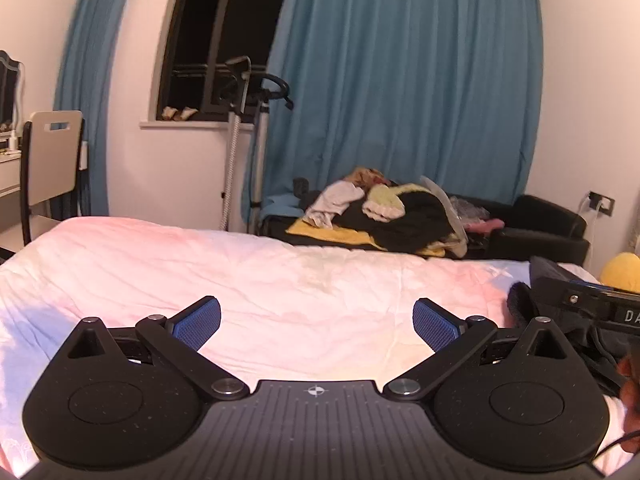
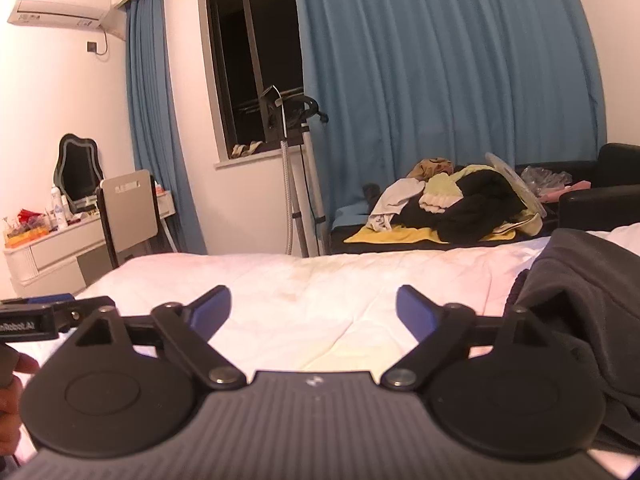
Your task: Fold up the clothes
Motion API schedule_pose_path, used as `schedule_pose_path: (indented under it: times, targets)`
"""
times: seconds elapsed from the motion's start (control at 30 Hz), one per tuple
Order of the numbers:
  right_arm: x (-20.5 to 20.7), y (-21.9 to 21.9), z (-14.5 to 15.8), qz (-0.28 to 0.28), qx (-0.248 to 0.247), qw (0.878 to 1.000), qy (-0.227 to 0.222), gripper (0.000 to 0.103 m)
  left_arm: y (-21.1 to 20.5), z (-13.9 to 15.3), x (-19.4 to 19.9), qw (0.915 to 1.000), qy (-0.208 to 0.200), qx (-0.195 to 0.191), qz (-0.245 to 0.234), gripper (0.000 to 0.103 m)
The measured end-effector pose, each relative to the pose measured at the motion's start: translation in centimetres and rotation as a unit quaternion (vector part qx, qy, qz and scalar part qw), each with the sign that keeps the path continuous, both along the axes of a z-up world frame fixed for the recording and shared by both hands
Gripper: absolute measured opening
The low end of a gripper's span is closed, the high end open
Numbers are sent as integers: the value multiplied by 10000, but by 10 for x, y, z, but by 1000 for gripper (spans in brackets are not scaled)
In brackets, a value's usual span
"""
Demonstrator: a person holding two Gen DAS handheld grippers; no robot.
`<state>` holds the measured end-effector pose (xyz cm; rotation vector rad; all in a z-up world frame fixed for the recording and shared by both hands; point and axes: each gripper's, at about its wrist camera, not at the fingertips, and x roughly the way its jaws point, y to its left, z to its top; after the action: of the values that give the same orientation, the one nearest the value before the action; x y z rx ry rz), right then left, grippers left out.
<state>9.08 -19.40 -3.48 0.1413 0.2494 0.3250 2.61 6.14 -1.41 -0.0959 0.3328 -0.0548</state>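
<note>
A dark grey garment (image 2: pixel 592 304) lies bunched on the white bed (image 2: pixel 312 292) at the right; in the left wrist view it shows at the right edge (image 1: pixel 568 328). My right gripper (image 2: pixel 314 312) is open and empty, just left of the garment, low over the bed. My left gripper (image 1: pixel 316 322) is open and empty over the bare sheet (image 1: pixel 280 276), left of the garment. The right gripper's body shows at the right edge of the left wrist view (image 1: pixel 600 304), the left gripper's at the left edge of the right wrist view (image 2: pixel 40 316).
A black sofa (image 2: pixel 600 196) beyond the bed holds a pile of clothes (image 2: pixel 460 200) on a yellow towel. A garment steamer stand (image 2: pixel 296 168) is by the window. A chair (image 2: pixel 128 208) and dressing table (image 2: pixel 48 248) stand at left. Blue curtains (image 2: pixel 440 80) hang behind.
</note>
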Motion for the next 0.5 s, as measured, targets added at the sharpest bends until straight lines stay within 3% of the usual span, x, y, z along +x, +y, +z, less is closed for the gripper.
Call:
schedule_pose_path:
  times: [0.5]
  targets:
    - [-4, 2, -7, -250, -165, 9995, -68, 103, -8, -8, -3, 9996, 68, 184, 214, 103]
